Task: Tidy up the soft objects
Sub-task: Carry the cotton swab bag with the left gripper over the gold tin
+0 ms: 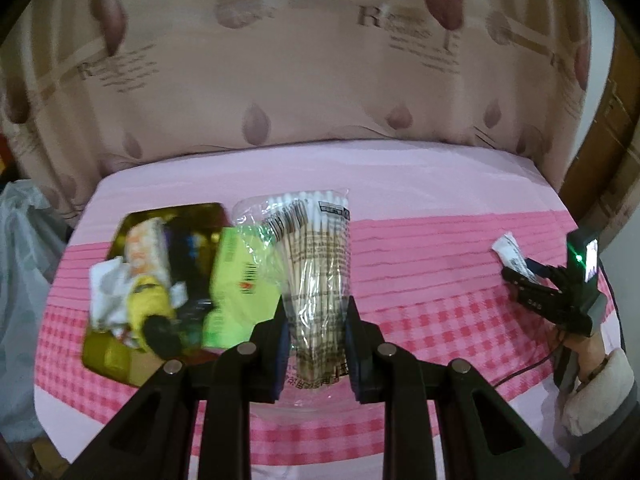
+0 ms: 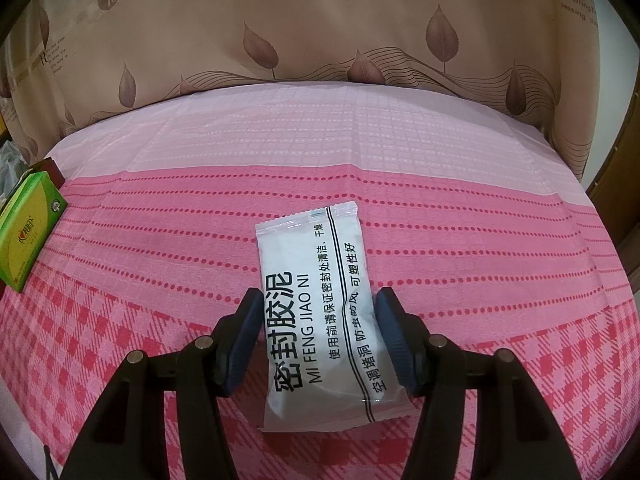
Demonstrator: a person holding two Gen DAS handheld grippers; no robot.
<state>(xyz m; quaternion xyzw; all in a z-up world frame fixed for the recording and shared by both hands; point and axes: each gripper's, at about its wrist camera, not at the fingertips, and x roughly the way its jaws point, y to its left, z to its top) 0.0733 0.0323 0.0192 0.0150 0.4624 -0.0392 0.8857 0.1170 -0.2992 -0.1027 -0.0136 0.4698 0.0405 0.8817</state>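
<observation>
My left gripper (image 1: 316, 312) is shut on a clear bag of cotton swabs (image 1: 314, 264) and holds it over the pink cloth, just right of a gold tray (image 1: 104, 354) filled with soft packets and a green box (image 1: 236, 264). My right gripper (image 2: 318, 312) straddles a white sealing-clay packet (image 2: 320, 312) with black print; its pads (image 2: 390, 334) stand at the packet's two sides, whether they press it I cannot tell. In the left wrist view the right gripper (image 1: 520, 276) shows far right with the white packet (image 1: 510, 252).
The table has a pink checked cloth (image 2: 480, 240) and a beige leaf-print curtain (image 2: 320, 40) behind it. A green box (image 2: 24, 240) lies at the left edge in the right wrist view. A plastic bag (image 1: 20, 240) hangs left of the table.
</observation>
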